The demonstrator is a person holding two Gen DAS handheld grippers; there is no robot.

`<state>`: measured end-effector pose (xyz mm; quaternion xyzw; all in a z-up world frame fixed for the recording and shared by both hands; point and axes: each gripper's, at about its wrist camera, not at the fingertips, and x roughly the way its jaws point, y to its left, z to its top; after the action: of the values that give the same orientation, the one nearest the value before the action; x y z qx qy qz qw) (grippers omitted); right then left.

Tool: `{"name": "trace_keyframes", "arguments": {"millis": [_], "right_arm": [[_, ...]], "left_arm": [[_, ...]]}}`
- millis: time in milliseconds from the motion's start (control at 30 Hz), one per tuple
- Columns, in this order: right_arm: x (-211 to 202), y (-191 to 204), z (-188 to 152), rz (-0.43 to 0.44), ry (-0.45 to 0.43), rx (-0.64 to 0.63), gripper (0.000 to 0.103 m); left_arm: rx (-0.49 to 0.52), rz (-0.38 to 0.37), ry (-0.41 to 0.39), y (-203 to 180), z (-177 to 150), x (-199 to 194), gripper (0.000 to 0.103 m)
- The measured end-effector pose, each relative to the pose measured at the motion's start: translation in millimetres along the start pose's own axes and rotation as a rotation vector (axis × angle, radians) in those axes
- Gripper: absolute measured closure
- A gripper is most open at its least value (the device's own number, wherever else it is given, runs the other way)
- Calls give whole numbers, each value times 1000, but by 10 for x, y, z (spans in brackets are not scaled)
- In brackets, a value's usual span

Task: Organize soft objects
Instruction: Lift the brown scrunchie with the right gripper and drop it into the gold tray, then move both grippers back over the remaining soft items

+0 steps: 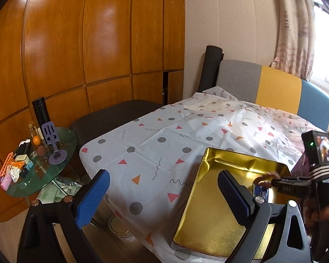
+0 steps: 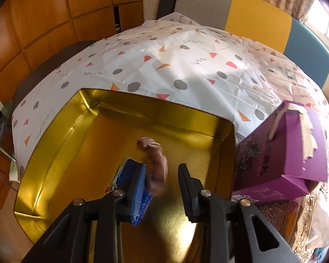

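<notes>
left wrist view: the left gripper [image 1: 164, 199] stands wide apart and empty over the gold tray [image 1: 210, 225], a cluttered glass side table [image 1: 61, 151] far off its left finger. right wrist view: the right gripper [image 2: 162, 182] is released, a blurred brownish soft object [image 2: 158, 164] loose between its fingers over the tray beside a blue packet [image 2: 122, 171]; a purple box [image 2: 280, 153] stands beyond its right finger.

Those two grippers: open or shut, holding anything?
Left gripper: open, empty.
Right gripper: open; a blurred brownish soft object sits loose between its fingers.
</notes>
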<state>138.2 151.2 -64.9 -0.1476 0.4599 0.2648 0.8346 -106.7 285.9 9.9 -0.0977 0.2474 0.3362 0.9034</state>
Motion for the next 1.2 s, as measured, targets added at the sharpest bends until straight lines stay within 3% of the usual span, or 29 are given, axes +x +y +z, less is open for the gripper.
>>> {"name": "trace_keyframes", "arguments": {"millis": [633, 900, 1200], "right_arm": [[-830, -221, -347, -137, -203, -13, 65], [-1190, -609, -704, -219, -249, 28, 64], [-1476, -1259, -1192, -309, -249, 166, 64]], "left_arm": [[84, -85, 44, -387, -140, 3, 3], [161, -186, 44, -741, -150, -49, 2], [260, -314, 35, -1251, -183, -198, 2]]}}
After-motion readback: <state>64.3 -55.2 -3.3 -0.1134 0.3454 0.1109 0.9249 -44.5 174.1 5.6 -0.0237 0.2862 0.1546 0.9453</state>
